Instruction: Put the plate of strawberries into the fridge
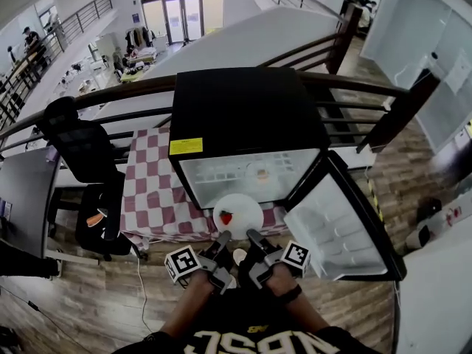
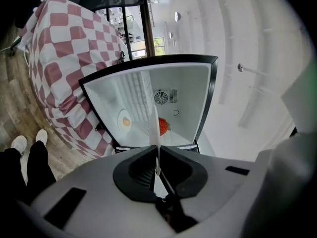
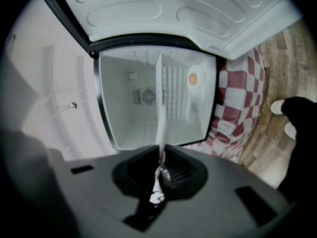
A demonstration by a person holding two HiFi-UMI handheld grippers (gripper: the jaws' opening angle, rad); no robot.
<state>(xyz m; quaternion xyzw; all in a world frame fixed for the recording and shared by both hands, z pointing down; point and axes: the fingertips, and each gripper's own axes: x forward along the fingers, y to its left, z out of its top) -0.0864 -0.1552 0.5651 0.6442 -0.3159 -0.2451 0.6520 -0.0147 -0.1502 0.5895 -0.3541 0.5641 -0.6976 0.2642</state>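
A: Entry starts at the far left. What stands there?

B: A black padded office chair (image 1: 81,150). Next to it is a table under a red-and-white chequered cloth (image 1: 151,190), which hangs down just beside the fridge.

A: The fridge itself?

B: It is a black box-shaped fridge (image 1: 243,113) with a small yellow label (image 1: 186,146) on its top front edge. The compartment is open and white inside. A small pale round thing with an orange centre (image 1: 262,173) sits within; I cannot tell what it is.

A: The left gripper?

B: The left gripper (image 1: 221,242), with its marker cube, is clenched on the near-left rim of the round white plate (image 1: 240,206). In the left gripper view the rim runs edge-on into the closed jaws.

A: Plate position?

B: It is held in the air, flat side up, at the lower lip of the opening. I cannot tell whether its far edge has crossed the lip. One red strawberry (image 1: 226,217) lies on it, left of centre.

A: The right gripper?

B: The right gripper (image 1: 254,238) is clamped on the near-right rim. The right gripper view shows the same edge-on rim pinched between its jaws, so both grippers carry the plate.

A: Far right?

B: The fridge's door (image 1: 335,223) is swung wide open to the right, showing its white moulded inner liner.
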